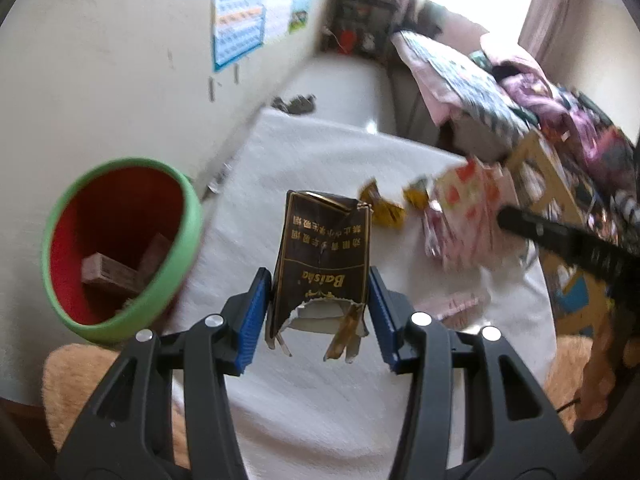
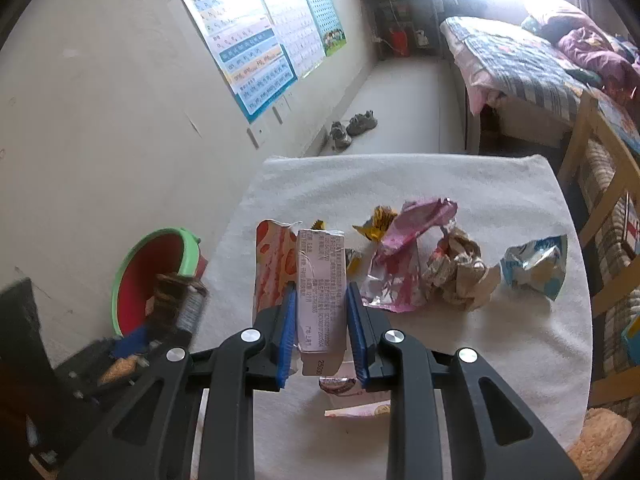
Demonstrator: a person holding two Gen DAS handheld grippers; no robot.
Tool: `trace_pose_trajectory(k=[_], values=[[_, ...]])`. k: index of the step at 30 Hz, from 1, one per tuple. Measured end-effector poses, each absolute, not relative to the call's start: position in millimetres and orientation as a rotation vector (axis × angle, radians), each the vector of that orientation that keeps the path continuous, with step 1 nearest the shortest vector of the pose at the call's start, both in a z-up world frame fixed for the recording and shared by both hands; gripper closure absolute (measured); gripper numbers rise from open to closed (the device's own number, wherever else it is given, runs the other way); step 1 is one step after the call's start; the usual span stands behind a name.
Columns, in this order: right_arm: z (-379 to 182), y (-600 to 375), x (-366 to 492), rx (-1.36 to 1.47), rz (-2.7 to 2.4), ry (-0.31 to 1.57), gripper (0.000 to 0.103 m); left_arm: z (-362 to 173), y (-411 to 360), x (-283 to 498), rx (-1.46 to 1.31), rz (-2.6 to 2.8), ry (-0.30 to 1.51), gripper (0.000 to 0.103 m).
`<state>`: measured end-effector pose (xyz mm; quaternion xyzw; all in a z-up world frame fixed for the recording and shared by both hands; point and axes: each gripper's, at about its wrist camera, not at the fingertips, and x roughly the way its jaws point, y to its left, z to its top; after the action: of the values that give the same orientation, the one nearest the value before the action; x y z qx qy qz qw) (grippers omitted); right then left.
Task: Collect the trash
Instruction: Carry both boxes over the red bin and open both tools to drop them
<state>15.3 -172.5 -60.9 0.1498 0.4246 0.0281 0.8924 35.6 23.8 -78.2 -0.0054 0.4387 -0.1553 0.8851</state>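
Observation:
My left gripper (image 1: 318, 292) is shut on a torn brown cigarette pack (image 1: 322, 256) and holds it above the white cloth, right of the green bin with a red inside (image 1: 120, 248). The bin holds brown boxes (image 1: 116, 272). My right gripper (image 2: 320, 312) is shut on a pink and white carton (image 2: 320, 284) above the cloth. The bin (image 2: 154, 276) is to its left, with the left gripper and its pack (image 2: 172, 292) over the rim. A pink wrapper (image 2: 404, 256), a crumpled paper ball (image 2: 460, 272), a blue wrapper (image 2: 536, 264) and a yellow wrapper (image 2: 376, 224) lie on the cloth.
The white cloth-covered table (image 2: 460, 360) stands by the wall with posters (image 2: 256, 40). A bed (image 2: 520, 64) and a wooden chair (image 2: 600, 208) are to the right. Shoes (image 2: 352, 128) lie on the floor beyond. An orange fuzzy cushion (image 1: 80, 380) is at the table's near edge.

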Motion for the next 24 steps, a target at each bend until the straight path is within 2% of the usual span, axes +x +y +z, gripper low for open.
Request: trace_pose_trajectory(k=[9, 24], values=[[-49, -154, 16, 0.270, 0.065, 0.859, 0.079, -43, 44, 38, -0.066, -0.293, 0.820, 0.057], [-41, -116, 27, 0.199, 0.118, 0.870, 0.079, -46, 75, 45, -0.089, -0.238, 0.798, 0.057]])
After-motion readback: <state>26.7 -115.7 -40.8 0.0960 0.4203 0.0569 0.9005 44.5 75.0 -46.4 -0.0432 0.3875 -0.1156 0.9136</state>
